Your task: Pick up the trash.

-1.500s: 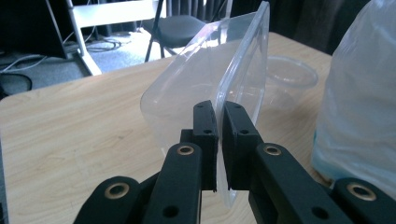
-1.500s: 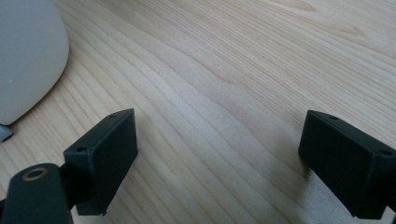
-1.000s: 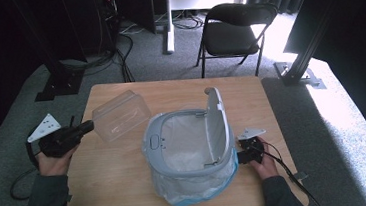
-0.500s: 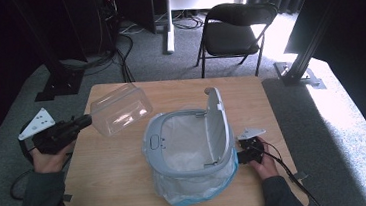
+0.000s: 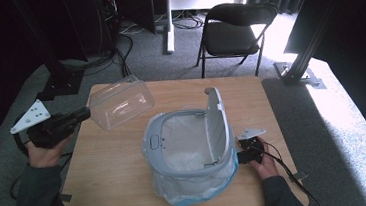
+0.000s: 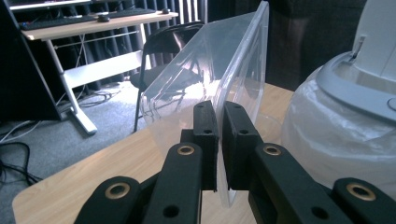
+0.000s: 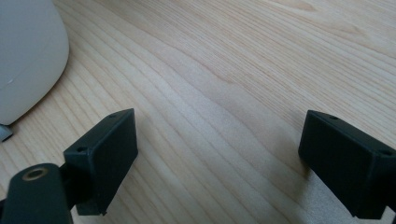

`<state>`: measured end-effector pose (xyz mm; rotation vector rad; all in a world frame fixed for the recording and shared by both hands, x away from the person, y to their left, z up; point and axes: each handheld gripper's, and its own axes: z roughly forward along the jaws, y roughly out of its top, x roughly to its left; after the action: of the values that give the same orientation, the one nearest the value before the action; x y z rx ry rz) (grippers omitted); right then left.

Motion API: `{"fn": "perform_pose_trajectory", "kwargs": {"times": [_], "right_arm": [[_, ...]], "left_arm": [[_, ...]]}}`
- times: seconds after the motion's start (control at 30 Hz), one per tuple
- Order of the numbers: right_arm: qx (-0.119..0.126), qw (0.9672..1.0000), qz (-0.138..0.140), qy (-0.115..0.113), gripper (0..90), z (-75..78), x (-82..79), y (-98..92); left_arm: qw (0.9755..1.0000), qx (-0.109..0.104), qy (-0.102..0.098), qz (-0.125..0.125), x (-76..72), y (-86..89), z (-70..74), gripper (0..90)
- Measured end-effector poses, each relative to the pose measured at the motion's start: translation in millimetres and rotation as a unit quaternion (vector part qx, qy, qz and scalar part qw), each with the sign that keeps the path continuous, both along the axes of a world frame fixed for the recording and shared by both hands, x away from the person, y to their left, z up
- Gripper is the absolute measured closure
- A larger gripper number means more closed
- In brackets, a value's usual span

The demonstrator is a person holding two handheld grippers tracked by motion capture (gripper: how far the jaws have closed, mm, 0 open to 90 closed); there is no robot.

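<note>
High view has the worktop point(image 5: 121, 168) carrying a lined bin point(image 5: 191, 157), lid up. At its left edge the left tool point(image 5: 84, 113) is clamped on the rim of a clear plastic container point(image 5: 120, 102), held tilted off the wood. Likely step: carrying it; next, clear the bin's rim. Right tool point(image 5: 243, 156) rests beside the bin, jaws apart.
</note>
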<state>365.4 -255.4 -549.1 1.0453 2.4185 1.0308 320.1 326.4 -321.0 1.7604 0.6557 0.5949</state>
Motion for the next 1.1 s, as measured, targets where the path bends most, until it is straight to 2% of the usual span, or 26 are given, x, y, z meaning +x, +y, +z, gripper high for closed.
{"fn": "perform_pose_trajectory", "kwargs": {"times": [0.17,0.3,0.57,0.6,0.67,0.87,1.1], "right_arm": [[0.000,1.0000,0.000,0.000,10.9,0.0,0.0,0.0],[0.000,1.0000,0.000,0.000,10.9,0.0,0.0,0.0],[0.000,1.0000,0.000,0.000,10.9,0.0,0.0,0.0],[0.000,1.0000,0.000,0.000,10.9,0.0,0.0,0.0],[0.000,1.0000,0.000,0.000,10.8,0.0,0.0,0.0],[0.000,1.0000,0.000,0.000,10.8,0.0,0.0,0.0],[0.000,1.0000,0.000,0.000,10.9,0.0,0.0,0.0]], "left_arm": [[0.9999,-0.001,-0.003,-0.010,-0.1,-2.2,6.9,85.5],[0.9994,0.005,-0.002,-0.035,0.7,-8.2,19.3,85.5],[0.9988,0.008,-0.007,-0.047,0.8,-13.0,28.4,85.5],[0.9982,0.004,-0.010,-0.059,-0.4,-15.5,32.7,85.5],[0.9977,0.007,-0.012,-0.067,-2.0,-18.1,35.6,85.4],[0.9963,0.019,-0.019,-0.082,-5.7,-27.5,44.9,85.4],[0.9939,0.015,-0.028,-0.105,-9.7,-33.8,54.7,85.4]]}}
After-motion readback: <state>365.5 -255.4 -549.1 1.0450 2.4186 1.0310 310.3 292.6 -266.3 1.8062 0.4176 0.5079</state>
